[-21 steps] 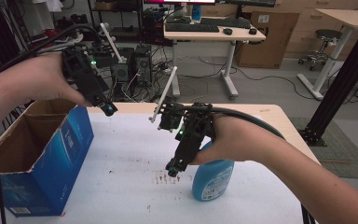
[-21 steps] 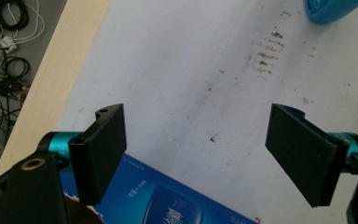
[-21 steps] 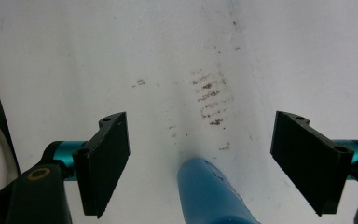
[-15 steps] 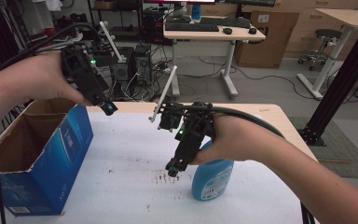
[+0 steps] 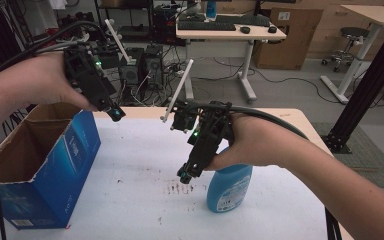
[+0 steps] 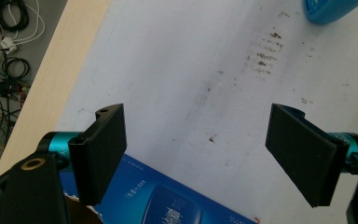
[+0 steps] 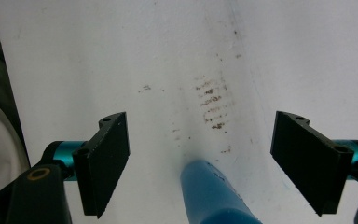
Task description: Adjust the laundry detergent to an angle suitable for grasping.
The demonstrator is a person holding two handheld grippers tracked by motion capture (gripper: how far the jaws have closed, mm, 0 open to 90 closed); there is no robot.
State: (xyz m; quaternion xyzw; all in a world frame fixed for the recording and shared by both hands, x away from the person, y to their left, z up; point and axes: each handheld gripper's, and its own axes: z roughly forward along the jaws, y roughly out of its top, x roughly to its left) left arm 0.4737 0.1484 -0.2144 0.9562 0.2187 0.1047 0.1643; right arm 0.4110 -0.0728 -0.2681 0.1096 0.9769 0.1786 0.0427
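My right hand-held gripper (image 7: 200, 163) hangs spread wide over the blue bottle (image 5: 229, 186), whose top my hand (image 5: 252, 140) hides. My left hand-held gripper (image 6: 205, 154), also spread, hovers above the blue cardboard box (image 5: 55, 165), cut off at frame edge, on the stained table (image 5: 145, 200).

Both forearms are bare, with no sleeves. Each hand carries a black claw: the left claw (image 5: 115, 114) and the right claw (image 5: 186, 175) have flat black rectangular pads on teal cylindrical mounts, a brass-ringed hole on the frame, a small green light, and a thick black cable.
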